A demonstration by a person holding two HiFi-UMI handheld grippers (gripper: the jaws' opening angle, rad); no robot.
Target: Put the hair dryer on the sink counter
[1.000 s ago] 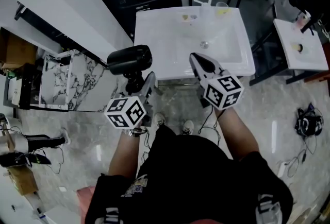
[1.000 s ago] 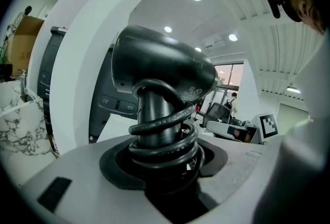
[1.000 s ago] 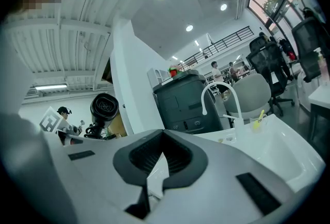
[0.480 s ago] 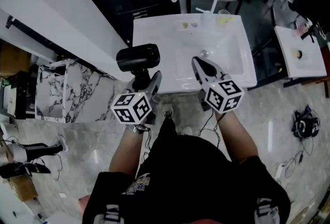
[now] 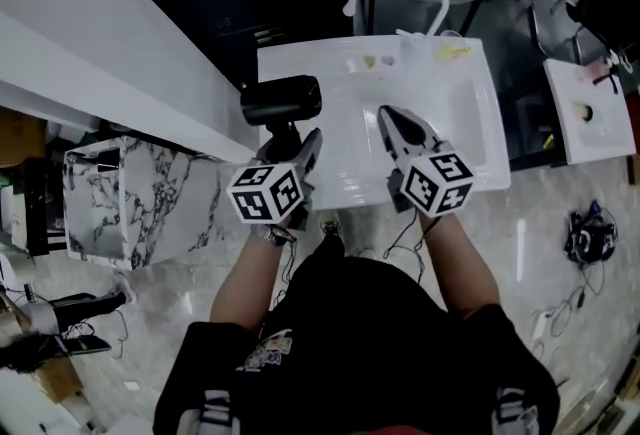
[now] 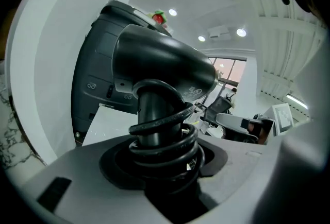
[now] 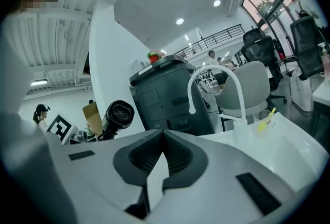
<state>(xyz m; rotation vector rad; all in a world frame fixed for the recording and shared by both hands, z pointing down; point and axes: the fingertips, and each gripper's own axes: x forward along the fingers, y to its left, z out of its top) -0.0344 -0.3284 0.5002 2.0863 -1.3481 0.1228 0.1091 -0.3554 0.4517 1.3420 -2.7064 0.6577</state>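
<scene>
Head view: handle of the black plastic hair dryer (image 5: 281,100) mostly hidden behind the left gripper (image 5: 292,145) & its marker cube. Left gripper view: handle's lower end sunk out of sight betw. the jaws; print on the barrel too small to read. Small bits on the back rim of the white ceramic sink counter (image 5: 470,83), and the yellow thing in the clear plastic cup (image 7: 262,121): too small to ID.
</scene>
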